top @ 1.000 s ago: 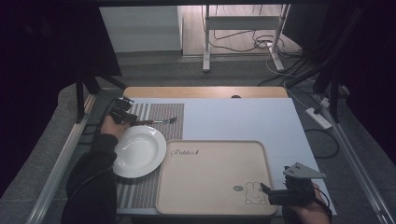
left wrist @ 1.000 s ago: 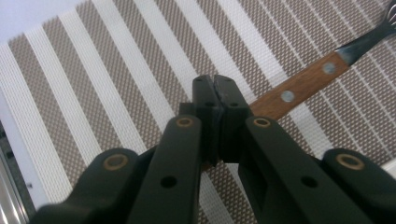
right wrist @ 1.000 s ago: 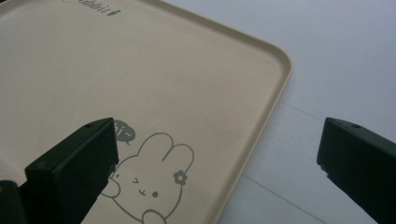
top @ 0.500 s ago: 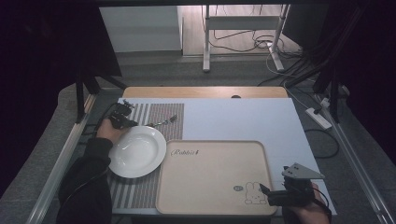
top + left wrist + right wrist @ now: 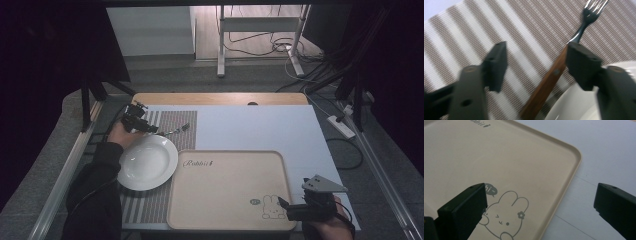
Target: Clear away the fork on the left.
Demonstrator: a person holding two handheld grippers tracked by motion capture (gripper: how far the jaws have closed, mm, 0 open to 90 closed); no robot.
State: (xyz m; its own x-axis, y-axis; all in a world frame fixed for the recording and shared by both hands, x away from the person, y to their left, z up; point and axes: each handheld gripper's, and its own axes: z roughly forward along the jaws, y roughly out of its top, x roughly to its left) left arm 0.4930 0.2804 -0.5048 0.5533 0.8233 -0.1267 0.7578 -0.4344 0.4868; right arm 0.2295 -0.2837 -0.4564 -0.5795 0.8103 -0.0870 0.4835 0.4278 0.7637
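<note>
Our left gripper [image 5: 534,67] has its jaws open around the fork [image 5: 564,62], which lies on the striped mat [image 5: 175,122] just beside the white plate [image 5: 145,162]. We are maybe about to pick it up. Our right gripper [image 5: 539,212] waits open over the tray [image 5: 225,200] corner.

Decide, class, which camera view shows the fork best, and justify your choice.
The left gripper view: the fork lies close up between the open fingers, showing its wooden handle, rivet and tines on the striped placemat. The high view shows it small and dim beside the left gripper, above the white plate.
</note>
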